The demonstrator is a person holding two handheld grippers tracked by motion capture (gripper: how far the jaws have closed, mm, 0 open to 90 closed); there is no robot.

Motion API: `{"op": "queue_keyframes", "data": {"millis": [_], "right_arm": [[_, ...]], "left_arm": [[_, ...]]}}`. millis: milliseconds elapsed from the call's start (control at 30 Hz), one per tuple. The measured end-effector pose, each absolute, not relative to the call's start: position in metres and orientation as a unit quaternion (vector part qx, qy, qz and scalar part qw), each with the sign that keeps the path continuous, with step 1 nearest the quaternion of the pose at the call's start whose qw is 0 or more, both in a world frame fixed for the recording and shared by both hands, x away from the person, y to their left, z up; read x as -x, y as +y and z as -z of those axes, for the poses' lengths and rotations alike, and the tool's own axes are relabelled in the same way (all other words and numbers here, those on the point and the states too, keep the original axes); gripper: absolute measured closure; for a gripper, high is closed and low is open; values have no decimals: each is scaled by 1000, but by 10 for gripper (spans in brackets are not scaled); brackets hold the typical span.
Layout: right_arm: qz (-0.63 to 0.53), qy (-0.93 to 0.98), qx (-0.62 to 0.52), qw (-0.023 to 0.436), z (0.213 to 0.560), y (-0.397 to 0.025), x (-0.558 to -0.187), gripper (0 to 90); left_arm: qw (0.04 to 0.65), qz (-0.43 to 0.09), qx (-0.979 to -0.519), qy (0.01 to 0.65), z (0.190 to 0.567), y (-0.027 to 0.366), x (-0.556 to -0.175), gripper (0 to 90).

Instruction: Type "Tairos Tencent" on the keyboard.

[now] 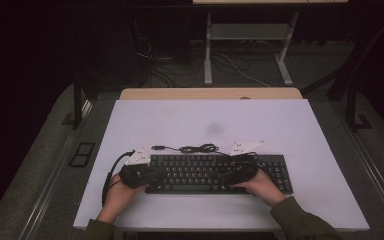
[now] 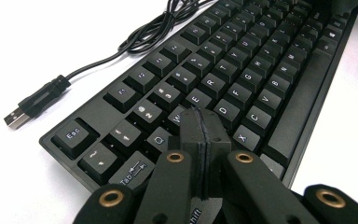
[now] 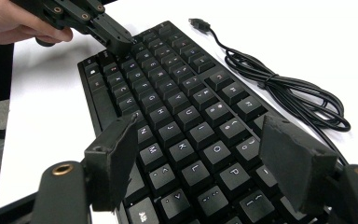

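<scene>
Lying flat near the white table's [image 1: 300, 130] front edge was one black keyboard [image 2: 242, 70], its single USB cable [image 3: 289, 88] coiled just behind it. Two grippers worked over it: the left gripper [image 2: 200, 122], jaws pressed together, touched the keys at its left end; the right gripper [image 3: 200, 158], jaws wide apart, hovered over its right half.

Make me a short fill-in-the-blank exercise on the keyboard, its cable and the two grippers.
1. The left gripper has its jaws ____ , tips over the keyboard keys.
2. The right gripper holds its jaws ____ above the keys.
3. The cable lies coiled on the table, its USB plug ____ .
4. The keyboard's colour is ____ .

Missing words: shut; open; unplugged; black
</scene>
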State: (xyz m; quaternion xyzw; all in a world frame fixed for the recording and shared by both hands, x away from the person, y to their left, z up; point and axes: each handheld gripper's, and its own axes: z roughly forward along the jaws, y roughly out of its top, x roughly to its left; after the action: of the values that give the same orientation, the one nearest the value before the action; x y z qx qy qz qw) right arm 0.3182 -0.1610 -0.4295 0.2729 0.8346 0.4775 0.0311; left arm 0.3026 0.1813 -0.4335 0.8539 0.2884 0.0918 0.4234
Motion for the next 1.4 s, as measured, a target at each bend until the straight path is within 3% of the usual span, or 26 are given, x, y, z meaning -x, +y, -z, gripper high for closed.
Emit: {"op": "queue_keyframes", "data": {"millis": [700,1267,1400], "right_arm": [[-478,834,-273,34,429,-162,-318,277],[-480,832,-276,32,428,-163,-319,277],[-480,832,-276,34,428,-164,-319,277]], "left_arm": [[406,-84,-862,291,437,178,-304,893],[438,-86,-844,298,426,179,-301,889],[443,-84,-839,303,426,179,-302,813]]}}
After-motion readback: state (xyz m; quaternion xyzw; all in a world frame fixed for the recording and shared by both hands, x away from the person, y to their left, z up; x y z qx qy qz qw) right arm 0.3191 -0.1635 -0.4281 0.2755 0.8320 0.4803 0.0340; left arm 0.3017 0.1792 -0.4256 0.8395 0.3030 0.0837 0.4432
